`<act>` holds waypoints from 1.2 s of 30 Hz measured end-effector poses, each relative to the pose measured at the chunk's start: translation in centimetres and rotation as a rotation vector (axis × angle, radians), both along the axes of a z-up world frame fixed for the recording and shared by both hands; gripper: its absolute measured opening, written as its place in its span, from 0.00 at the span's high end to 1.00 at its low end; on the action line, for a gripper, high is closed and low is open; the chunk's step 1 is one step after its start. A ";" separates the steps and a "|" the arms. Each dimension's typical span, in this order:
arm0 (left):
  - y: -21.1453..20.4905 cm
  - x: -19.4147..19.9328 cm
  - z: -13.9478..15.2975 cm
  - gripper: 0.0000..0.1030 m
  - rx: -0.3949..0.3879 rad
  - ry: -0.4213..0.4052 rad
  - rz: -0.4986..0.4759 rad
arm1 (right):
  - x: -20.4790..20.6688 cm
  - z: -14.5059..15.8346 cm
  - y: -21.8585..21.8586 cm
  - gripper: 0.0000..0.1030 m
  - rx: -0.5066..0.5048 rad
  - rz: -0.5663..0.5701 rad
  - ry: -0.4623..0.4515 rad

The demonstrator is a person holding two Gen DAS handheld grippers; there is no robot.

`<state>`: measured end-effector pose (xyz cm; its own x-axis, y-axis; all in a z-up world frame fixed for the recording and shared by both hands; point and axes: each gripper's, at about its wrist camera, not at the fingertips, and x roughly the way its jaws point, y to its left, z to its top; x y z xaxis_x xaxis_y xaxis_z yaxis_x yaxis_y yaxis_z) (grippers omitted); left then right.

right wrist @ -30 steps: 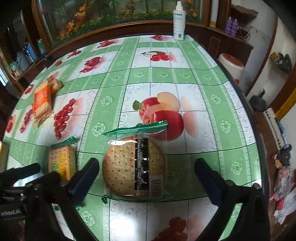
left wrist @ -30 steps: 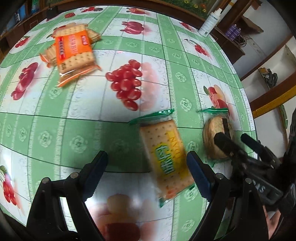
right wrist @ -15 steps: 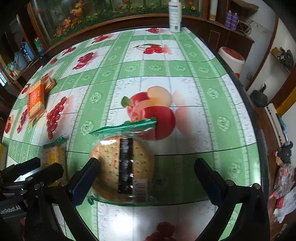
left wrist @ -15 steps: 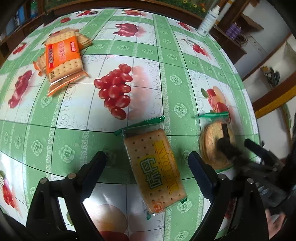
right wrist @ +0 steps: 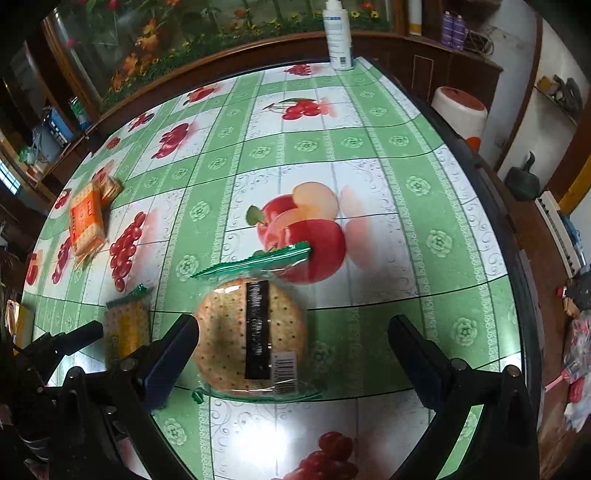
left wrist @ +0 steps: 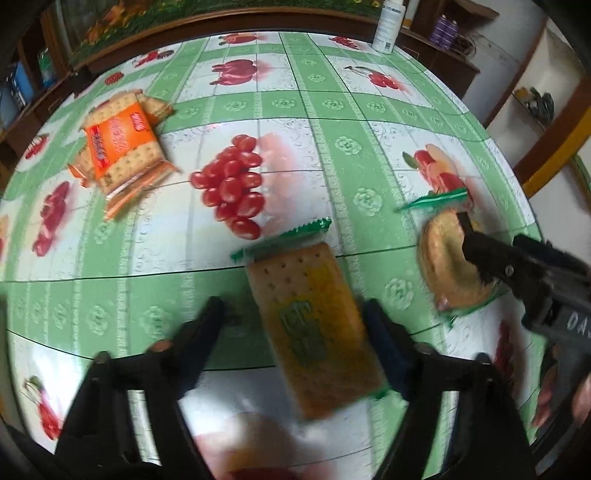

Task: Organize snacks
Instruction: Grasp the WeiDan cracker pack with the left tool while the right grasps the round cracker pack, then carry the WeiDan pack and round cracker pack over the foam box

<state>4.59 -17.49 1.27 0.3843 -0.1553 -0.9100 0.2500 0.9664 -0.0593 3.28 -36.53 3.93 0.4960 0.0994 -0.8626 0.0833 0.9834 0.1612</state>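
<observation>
A rectangular cracker pack with a yellow label and green ends [left wrist: 314, 325] lies on the table between the fingers of my open left gripper [left wrist: 295, 321]; it also shows in the right wrist view [right wrist: 125, 325]. A round cracker pack with green ends [right wrist: 255, 332] lies between the fingers of my open right gripper [right wrist: 295, 336], close to the left finger; it shows in the left wrist view [left wrist: 447, 258] too. A pile of orange cracker packs [left wrist: 122, 147] lies far left [right wrist: 86, 221].
The table wears a green and white fruit-print cloth [right wrist: 369, 147]. A white bottle [right wrist: 338, 33] stands at the far edge. The table's right edge [right wrist: 517, 258] drops to the floor, where a white and red stool [right wrist: 460, 110] stands.
My left gripper has come lower and closer around the yellow pack. My right gripper has closed in on the round pack, now nearer its left finger.
</observation>
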 end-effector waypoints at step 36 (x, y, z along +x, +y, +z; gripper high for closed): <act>8.3 -4.4 2.9 0.52 -0.007 -0.123 0.042 | -3.8 1.0 8.6 0.26 -0.068 0.194 -0.092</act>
<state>0.16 -9.20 4.17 0.4993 -0.1430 -0.8545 0.2149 0.9759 -0.0378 -0.47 -27.97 4.90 0.5502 0.1439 -0.8225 -0.1204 0.9884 0.0923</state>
